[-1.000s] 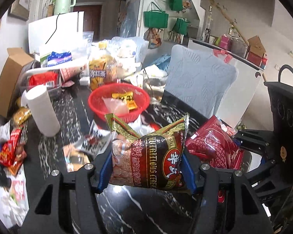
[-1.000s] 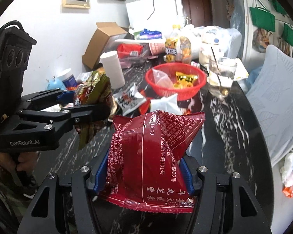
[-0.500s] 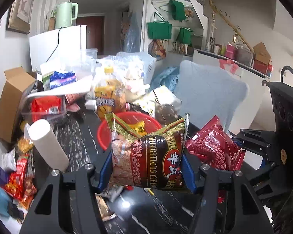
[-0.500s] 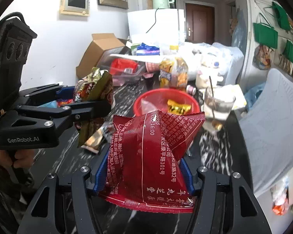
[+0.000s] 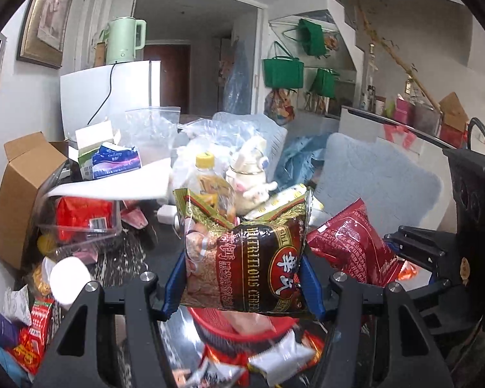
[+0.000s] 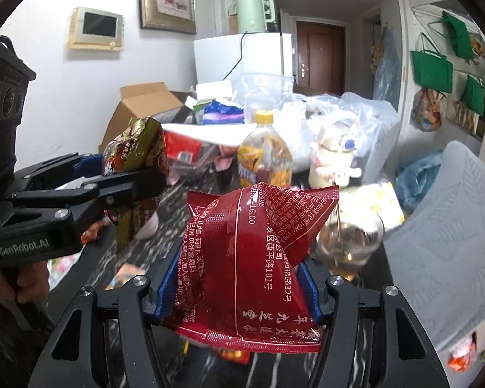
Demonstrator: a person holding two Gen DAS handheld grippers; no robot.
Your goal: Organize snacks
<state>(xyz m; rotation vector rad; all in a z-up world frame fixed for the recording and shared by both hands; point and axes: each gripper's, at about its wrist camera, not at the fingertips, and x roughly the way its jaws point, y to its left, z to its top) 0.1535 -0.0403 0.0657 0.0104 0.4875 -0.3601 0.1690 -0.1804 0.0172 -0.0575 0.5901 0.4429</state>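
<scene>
Glossy foil catches my eye first: the crinkled brown-and-gold cereal packet point(image 5: 245, 258) sits at the centre of my left view, puffed and pillow-shaped, its two sides pressed by the blue pads point(image 5: 174, 278) of the left gripper point(image 5: 244, 278), whose jaws stand partway closed on it. Beneath it, at the bottom of the frame, I see the rim of the round red plastic basket point(image 5: 242, 331) on the black marbled table point(image 5: 132, 258).

In my right view the smooth dark-red plastic snack pouch point(image 6: 245, 258), printed with white characters and pinched into a wedge, fills the middle, clamped between the blue pads point(image 6: 165, 278) of the right gripper point(image 6: 237, 283). At mid-left there, the left gripper carries its packet above the table. A yellow-capped clear bottle point(image 6: 263, 158) stands upright behind, at upper centre.
</scene>
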